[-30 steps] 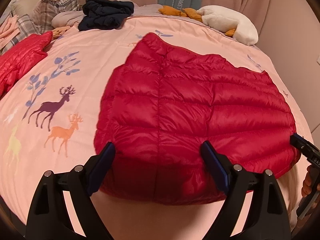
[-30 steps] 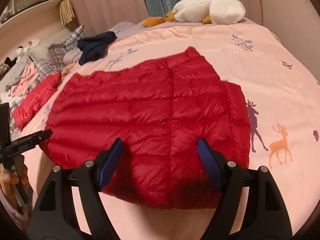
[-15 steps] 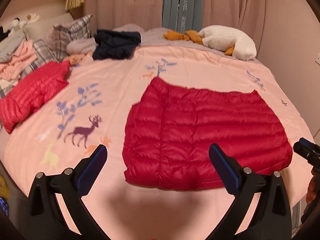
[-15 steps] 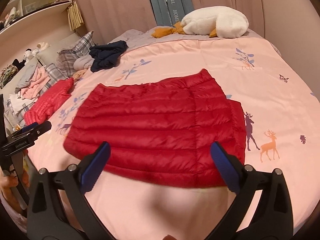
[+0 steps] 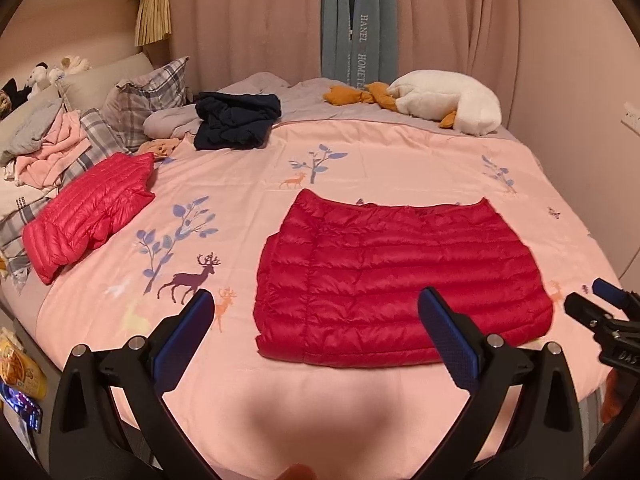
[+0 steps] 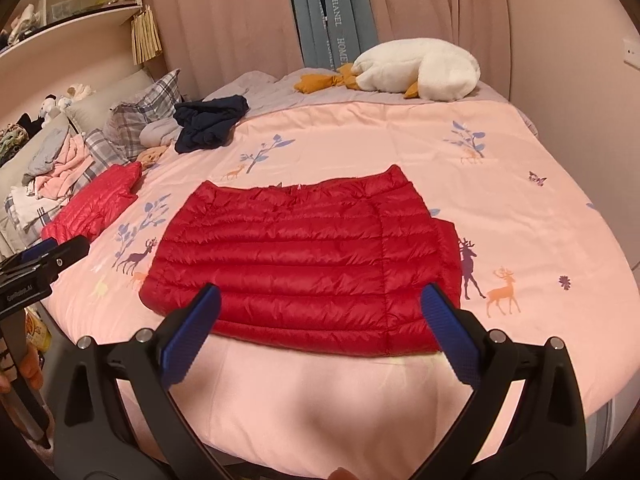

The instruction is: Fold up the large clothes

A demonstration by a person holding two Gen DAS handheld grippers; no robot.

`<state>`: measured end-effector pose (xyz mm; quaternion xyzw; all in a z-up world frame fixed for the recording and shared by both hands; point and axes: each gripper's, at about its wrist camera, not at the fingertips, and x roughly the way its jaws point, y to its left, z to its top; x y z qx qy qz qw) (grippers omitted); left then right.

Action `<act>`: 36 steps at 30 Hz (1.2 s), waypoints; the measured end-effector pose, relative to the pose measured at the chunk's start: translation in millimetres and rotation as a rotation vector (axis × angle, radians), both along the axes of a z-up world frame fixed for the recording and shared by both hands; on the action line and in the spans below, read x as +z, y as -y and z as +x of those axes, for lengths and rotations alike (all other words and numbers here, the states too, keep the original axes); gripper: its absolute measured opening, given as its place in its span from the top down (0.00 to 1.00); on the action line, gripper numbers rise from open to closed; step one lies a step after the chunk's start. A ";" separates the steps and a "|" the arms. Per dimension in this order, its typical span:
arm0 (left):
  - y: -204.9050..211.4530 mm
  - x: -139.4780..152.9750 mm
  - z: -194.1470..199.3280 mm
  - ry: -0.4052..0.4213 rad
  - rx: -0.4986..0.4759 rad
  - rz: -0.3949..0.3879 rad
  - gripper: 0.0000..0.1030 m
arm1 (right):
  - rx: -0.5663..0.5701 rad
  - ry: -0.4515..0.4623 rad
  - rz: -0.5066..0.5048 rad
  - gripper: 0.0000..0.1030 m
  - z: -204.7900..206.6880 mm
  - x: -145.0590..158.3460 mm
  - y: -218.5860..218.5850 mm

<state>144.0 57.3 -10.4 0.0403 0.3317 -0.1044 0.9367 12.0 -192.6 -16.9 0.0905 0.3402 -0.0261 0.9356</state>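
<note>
A dark red quilted down jacket [image 5: 400, 280] lies folded flat into a rectangle on the pink bedspread; it also shows in the right wrist view [image 6: 312, 256]. My left gripper [image 5: 316, 312] is open and empty, held back above the near edge of the bed, short of the jacket's front left part. My right gripper [image 6: 320, 308] is open and empty, held back in front of the jacket's near edge. The right gripper shows at the right edge of the left wrist view [image 5: 600, 320]. The left gripper shows at the left edge of the right wrist view [image 6: 44, 264].
A second, lighter red down jacket [image 5: 92, 212] lies at the left of the bed. A dark navy garment [image 5: 236, 120], plaid pillows [image 5: 148, 96], a pile of pink clothes [image 5: 52, 148] and a white goose plush [image 5: 448, 104] lie at the back. Curtains hang behind.
Both grippers have pulled back and up from the jacket, which looks smaller now. Both have opened wider and stay empty. The jacket lies still.
</note>
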 end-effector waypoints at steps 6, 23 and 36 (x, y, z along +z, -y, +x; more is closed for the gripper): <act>3.4 11.2 -14.5 0.011 0.001 -0.010 0.01 | 0.006 0.016 -0.005 0.02 -10.8 8.2 -5.5; 21.1 -13.9 -23.9 -0.046 -0.022 0.052 0.01 | 0.016 -0.040 0.002 0.02 -7.0 -15.1 -18.8; 24.6 -18.6 -22.6 -0.062 -0.041 0.057 0.01 | 0.025 -0.055 -0.001 0.02 -5.2 -18.8 -20.4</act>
